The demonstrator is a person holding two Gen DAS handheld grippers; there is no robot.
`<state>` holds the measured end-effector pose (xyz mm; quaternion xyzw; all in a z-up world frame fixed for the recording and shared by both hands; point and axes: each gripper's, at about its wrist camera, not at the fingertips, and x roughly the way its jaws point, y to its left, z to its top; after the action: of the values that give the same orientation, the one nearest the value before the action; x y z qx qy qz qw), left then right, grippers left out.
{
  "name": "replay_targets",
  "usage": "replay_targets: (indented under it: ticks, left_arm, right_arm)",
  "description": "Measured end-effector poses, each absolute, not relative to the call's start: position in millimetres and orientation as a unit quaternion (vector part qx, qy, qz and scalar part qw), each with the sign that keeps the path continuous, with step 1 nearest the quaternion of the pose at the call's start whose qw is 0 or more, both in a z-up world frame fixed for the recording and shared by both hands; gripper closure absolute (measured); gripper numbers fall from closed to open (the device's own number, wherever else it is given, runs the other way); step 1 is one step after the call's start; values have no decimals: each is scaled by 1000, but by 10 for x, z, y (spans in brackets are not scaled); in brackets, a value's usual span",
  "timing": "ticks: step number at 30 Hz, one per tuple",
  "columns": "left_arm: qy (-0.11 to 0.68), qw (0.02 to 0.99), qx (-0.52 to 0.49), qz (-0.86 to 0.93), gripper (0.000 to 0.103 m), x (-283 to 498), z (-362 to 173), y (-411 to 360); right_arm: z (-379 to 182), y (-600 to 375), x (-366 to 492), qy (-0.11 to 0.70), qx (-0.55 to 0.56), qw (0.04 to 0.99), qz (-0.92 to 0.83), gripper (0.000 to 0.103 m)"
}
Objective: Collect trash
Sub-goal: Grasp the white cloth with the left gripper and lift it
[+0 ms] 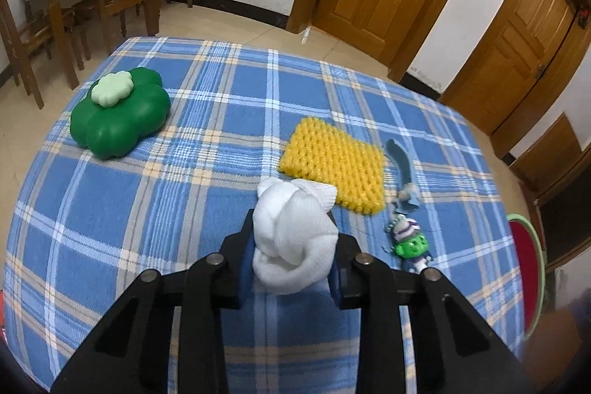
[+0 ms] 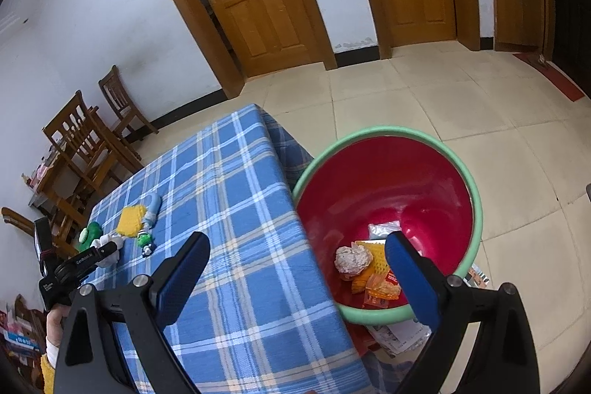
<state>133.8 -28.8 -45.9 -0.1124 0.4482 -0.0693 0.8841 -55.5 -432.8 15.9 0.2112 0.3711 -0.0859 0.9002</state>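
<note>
In the left wrist view, the left gripper (image 1: 291, 257) sits at the lower centre of the frame with its jaws pressed on a crumpled white tissue (image 1: 291, 242), above the blue checked tablecloth (image 1: 184, 209); a yellow knitted pad (image 1: 332, 165) lies just beyond it, a green clover-shaped box (image 1: 118, 113) is at the upper left, and a small green toy figure (image 1: 408, 242) is at the right. In the right wrist view, the right gripper (image 2: 295, 268) is at the bottom of the frame with its jaws wide apart and nothing between them. Behind its right finger, at the right of centre, stands the red bin with a green rim (image 2: 476, 194) beside the table edge, with some trash (image 2: 365, 268) already lying on its bottom.
</note>
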Motion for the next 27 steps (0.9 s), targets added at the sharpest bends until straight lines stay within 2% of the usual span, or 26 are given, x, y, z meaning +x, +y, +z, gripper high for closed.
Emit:
replay_targets:
  ticks: [16,27]
  left_arm:
    - [426,898,-93,-63,71,1021,25,-112]
    - [432,898,-66,-50,71,1146,97,35]
  right_arm:
    - [622,-3750,-150,387,188,903,10,5]
    - [467,-3050,481,425,135,894,46,6]
